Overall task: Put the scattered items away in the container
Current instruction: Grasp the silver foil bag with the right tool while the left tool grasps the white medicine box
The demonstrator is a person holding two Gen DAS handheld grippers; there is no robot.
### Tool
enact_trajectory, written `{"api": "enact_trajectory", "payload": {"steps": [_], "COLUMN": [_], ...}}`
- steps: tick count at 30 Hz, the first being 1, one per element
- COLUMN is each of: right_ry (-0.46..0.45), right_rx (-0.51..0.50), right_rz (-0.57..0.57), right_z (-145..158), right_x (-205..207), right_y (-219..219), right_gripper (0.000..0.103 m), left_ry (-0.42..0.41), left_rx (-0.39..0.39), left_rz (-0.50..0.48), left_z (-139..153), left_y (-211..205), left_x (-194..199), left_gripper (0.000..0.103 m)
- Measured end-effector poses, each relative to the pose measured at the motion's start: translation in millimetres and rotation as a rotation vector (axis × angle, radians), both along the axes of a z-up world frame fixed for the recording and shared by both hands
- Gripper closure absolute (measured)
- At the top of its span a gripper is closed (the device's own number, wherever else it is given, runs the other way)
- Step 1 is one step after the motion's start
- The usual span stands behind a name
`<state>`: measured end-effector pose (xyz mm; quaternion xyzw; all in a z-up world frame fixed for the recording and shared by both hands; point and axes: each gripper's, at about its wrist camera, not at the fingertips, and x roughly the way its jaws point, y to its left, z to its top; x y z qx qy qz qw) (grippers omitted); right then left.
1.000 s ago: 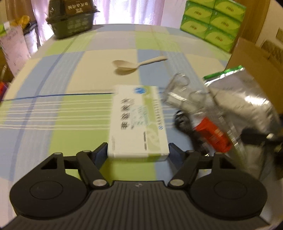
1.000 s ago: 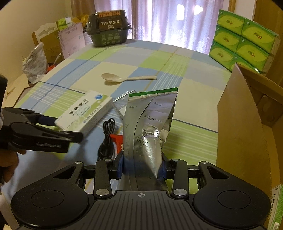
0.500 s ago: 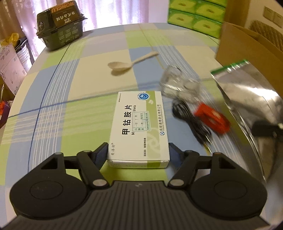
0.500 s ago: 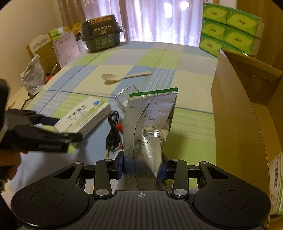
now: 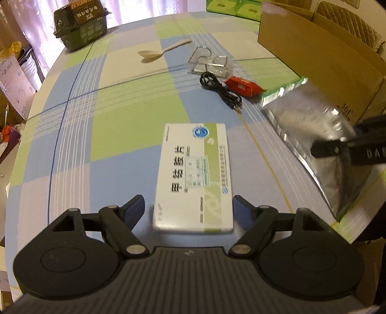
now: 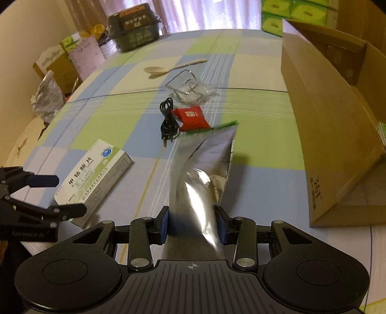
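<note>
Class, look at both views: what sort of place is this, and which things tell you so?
Most likely a room in a home, probably a dining area. A checked tablecloth covers the table, curtains hang at a window behind it, and stacked tissue packs sit beside an open cardboard box.

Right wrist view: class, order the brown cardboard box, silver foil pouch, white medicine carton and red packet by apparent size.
1. Brown cardboard box
2. Silver foil pouch, though nearness to the camera inflates it
3. White medicine carton
4. Red packet, smallest, but also farthest
</note>
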<state>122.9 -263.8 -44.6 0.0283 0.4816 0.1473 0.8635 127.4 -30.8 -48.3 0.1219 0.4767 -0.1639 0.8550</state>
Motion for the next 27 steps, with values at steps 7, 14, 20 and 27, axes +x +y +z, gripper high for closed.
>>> {"api": "enact_trajectory", "payload": {"steps": [7, 14, 20, 27], "right_ry": [0.0, 0.04, 0.118, 0.146], "right_rx": [-0.016, -0.025, 0.005, -0.01], "right_rz": [0.012, 0.037, 0.079, 0.092], "right_z": [2, -4, -9, -13], "right_x": [4, 17, 31, 43], "right_y": [-1, -2, -1, -3], "right_gripper": [0.06, 0.02, 0.021, 0.022], "left_ry": [0.009, 0.03, 0.075, 0.102], "left_rx": [0.007, 0.004, 0.021, 0.074], "left_rz": [-0.019, -0.034, -0.061, -0.089], "left_z": [-3, -9, -11, -15], "left_y": [-11, -14, -18, -26], "left_x": [19, 25, 36, 50], "left_gripper": [0.022, 0.021, 0.03, 0.03]}}
